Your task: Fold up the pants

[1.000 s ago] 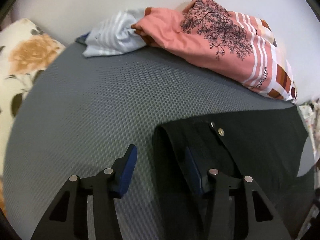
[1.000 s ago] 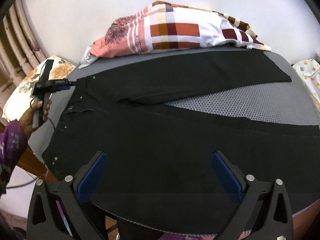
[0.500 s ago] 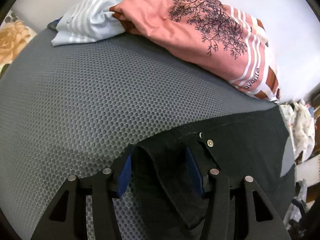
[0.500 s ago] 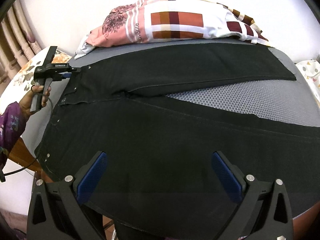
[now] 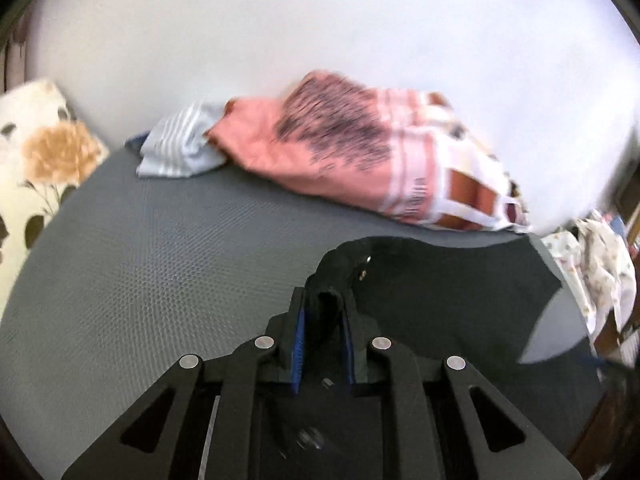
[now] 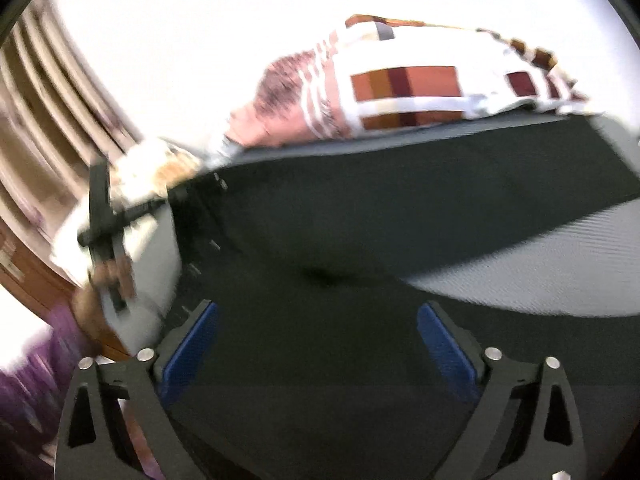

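Observation:
Black pants (image 6: 360, 240) lie spread on the grey mesh surface (image 5: 160, 260), waistband at the left. My left gripper (image 5: 323, 320) is shut on the far corner of the waistband (image 5: 340, 272), which is lifted off the surface; two metal buttons show beside it. In the right wrist view the left gripper (image 6: 120, 216) shows at the pants' far left corner. My right gripper (image 6: 316, 344) is open, low over the near leg of the pants, fingers wide apart and holding nothing. Both views are motion-blurred.
A pink and checked cloth pile (image 5: 360, 160) and a striped pale-blue garment (image 5: 180, 152) lie along the wall at the back. A floral pillow (image 5: 36, 168) is at the left. A patterned white cloth (image 5: 592, 264) hangs at the right edge.
My left gripper has closed on the waistband corner and lifted it. My right gripper has dropped closer to the pants and swung, still open.

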A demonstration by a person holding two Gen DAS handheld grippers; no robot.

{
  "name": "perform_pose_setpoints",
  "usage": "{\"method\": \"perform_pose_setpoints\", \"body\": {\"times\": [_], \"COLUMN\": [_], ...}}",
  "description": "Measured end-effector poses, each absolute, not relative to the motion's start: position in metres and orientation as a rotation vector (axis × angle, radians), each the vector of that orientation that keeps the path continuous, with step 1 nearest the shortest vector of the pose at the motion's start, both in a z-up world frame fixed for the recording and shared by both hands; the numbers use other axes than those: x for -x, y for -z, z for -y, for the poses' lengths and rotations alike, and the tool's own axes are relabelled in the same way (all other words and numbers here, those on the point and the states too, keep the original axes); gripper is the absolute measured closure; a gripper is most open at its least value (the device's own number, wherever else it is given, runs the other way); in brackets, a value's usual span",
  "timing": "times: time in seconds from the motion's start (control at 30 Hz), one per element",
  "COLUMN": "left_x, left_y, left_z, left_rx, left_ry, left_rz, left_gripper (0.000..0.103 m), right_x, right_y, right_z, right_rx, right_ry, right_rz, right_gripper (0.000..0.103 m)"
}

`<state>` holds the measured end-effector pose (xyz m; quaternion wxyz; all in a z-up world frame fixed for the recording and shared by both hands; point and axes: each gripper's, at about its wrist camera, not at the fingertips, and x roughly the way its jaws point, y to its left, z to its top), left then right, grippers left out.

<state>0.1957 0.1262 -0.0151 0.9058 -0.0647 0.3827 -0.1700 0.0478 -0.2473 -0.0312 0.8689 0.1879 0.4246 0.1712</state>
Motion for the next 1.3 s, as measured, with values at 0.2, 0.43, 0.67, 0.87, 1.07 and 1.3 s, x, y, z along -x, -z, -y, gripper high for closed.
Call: {"method": "perform_pose_setpoints", "body": {"times": [0.2, 0.43, 0.67, 0.87, 1.07, 1.3], "left_x": [-0.125, -0.075, -0.053, -0.049, -0.03, -0.004], "left_y": [0.0, 0.004, 0.014, 0.018, 0.027, 0.043], "left_z": [-0.114, -0.111, -0.108, -0.114, -0.132, -0.143], "left_rx": [0.114, 0.152, 0.196, 0.204, 0.182, 0.161], "left_ry": [0.398, 0.407, 0.414, 0.379, 0.314, 0.253], "left_rz": [-0.713, -0.731, -0.785, -0.831, -0.897, -0.935], "left_gripper": [0.087, 0.087, 0.087, 0.087, 0.086, 0.085], "right_x": [-0.117, -0.179, -0.218, -0.198, -0.108, -0.012], "right_y": [0.048, 0.084, 0.129, 0.117, 0.07, 0.086], "right_z": [0.274, 0.302, 0.337, 0.339, 0.325, 0.32], "right_rx": [-0.691, -0.929, -1.061, -0.921, -0.755, -0.754], "right_ry": [-0.443, -0.4, -0.287, -0.252, -0.284, -0.284], "right_rz": [-0.913, -0.965, -1.04, -1.039, -0.966, -1.038], "right_gripper": [0.01, 0.013, 0.067, 0.096, 0.096, 0.097]}}
